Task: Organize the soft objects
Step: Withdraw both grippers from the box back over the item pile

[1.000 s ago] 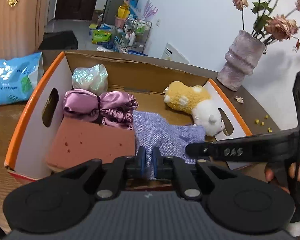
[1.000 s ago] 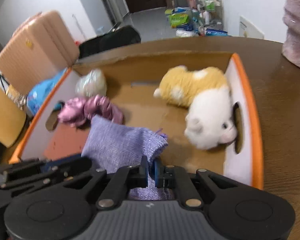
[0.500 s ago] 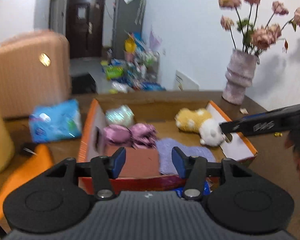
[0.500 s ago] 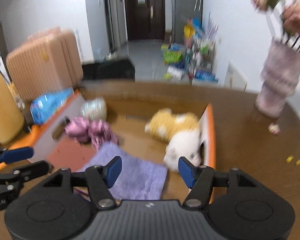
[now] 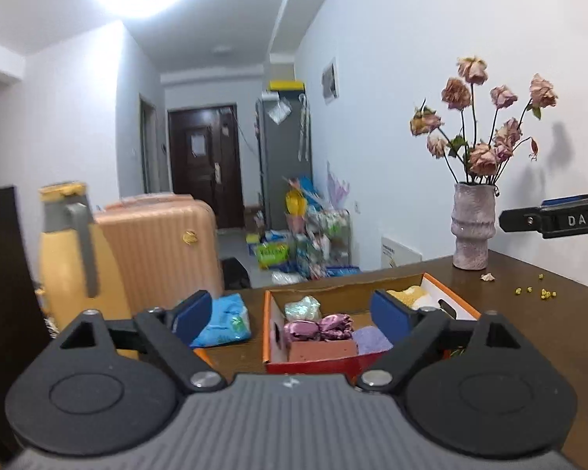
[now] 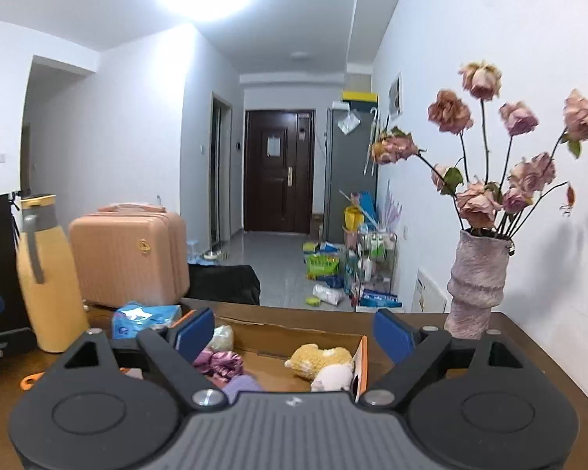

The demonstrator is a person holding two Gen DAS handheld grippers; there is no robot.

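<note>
Brown table (image 5: 529, 325) holds the orange-rimmed box (image 5: 268, 333); left tongs (image 5: 290, 315) and right tongs (image 6: 294, 331) gape apart, above its near edge.

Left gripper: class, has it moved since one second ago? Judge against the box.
Yes. The left gripper has opened, released the purple cloth and pulled back and up from the box.

The left gripper (image 5: 291, 315) hangs above the counter (image 5: 537, 321) with jaws spread wide and empty, framing the orange-edged box (image 5: 313, 360) that holds a purple cloth (image 5: 372, 341), pink sponge (image 5: 320, 351), satin scrunchie (image 5: 317, 326) and plush toy (image 5: 409, 297).
</note>
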